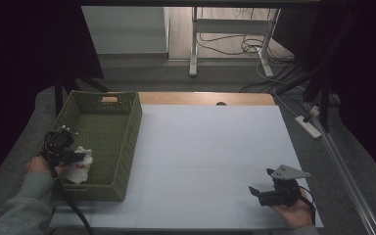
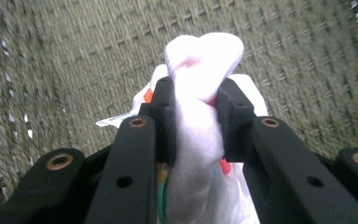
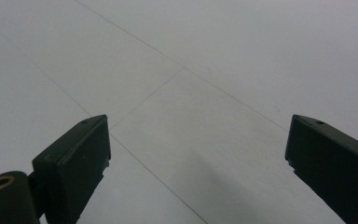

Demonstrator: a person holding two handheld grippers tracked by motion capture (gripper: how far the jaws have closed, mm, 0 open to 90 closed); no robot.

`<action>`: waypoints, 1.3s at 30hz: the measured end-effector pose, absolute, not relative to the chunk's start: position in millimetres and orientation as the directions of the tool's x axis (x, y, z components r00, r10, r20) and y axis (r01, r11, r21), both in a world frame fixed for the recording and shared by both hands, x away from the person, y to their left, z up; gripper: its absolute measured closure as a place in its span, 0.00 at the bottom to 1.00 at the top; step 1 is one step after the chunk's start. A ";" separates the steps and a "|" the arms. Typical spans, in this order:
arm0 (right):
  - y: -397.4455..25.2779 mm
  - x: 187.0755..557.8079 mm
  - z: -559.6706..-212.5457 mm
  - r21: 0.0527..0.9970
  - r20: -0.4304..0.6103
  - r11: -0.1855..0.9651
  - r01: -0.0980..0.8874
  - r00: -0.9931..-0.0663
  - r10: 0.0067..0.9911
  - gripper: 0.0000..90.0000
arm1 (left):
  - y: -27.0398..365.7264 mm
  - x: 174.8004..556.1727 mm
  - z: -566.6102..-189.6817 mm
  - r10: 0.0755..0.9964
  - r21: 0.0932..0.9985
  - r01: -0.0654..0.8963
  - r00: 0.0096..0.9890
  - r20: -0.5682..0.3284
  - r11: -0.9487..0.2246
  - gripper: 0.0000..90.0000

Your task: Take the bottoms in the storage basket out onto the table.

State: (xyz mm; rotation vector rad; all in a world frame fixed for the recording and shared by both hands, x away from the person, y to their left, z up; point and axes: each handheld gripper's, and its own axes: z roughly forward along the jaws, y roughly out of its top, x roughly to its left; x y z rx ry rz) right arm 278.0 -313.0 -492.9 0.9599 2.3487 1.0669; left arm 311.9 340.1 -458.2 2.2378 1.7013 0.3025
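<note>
One white cloth [image 2: 200,140] (soft, bunched, with orange and green marks and a small tag at its side) sits pinched between the two black jaws of the left gripper [image 2: 193,121], held inside the one green woven basket [image 1: 127,142] near its front-left corner. In the high view the cloth [image 1: 82,164] hangs just over the basket floor at the left gripper [image 1: 81,157], with the left hand [image 1: 38,164] at the basket's left wall and a black cable trailing down toward the table edge. The basket stands on the left part of one white table [image 1: 210,147]. Well apart, near the front-right corner, the right hand [image 1: 297,211] holds the right gripper [image 1: 254,192] low over the bare tabletop; its two jaws stand wide apart with nothing between them, as the right gripper [image 3: 198,149] view confirms. Two grippers, two hands, one cloth, one basket.
</note>
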 end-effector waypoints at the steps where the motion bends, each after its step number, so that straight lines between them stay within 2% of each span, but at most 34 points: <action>1: -312.8 277.8 -492.9 0.769 -0.064 0.476 0.426 -0.690 0.721 0.08 | 341.3 309.5 -456.7 0.965 0.401 0.887 0.261 -0.026 -0.229 0.79; 12: -313.3 278.1 -492.8 0.769 -0.064 0.475 0.428 -0.688 0.723 0.08 | 344.4 298.7 -447.0 0.970 0.540 0.825 0.237 -0.061 -0.167 0.79; 27: -314.3 278.6 -493.4 0.771 -0.059 0.468 0.432 -0.684 0.727 0.08 | 341.5 288.2 -436.2 0.959 0.659 0.748 0.241 -0.152 -0.084 0.79; 32: -313.9 278.6 -493.5 0.770 -0.060 0.471 0.431 -0.685 0.726 0.08 | 337.7 284.8 -431.5 0.956 0.693 0.714 0.260 -0.133 -0.098 0.79; 39: -314.0 278.6 -493.6 0.769 -0.059 0.470 0.433 -0.684 0.727 0.08 | 331.9 280.6 -424.5 0.948 0.724 0.684 0.280 -0.151 -0.087 0.79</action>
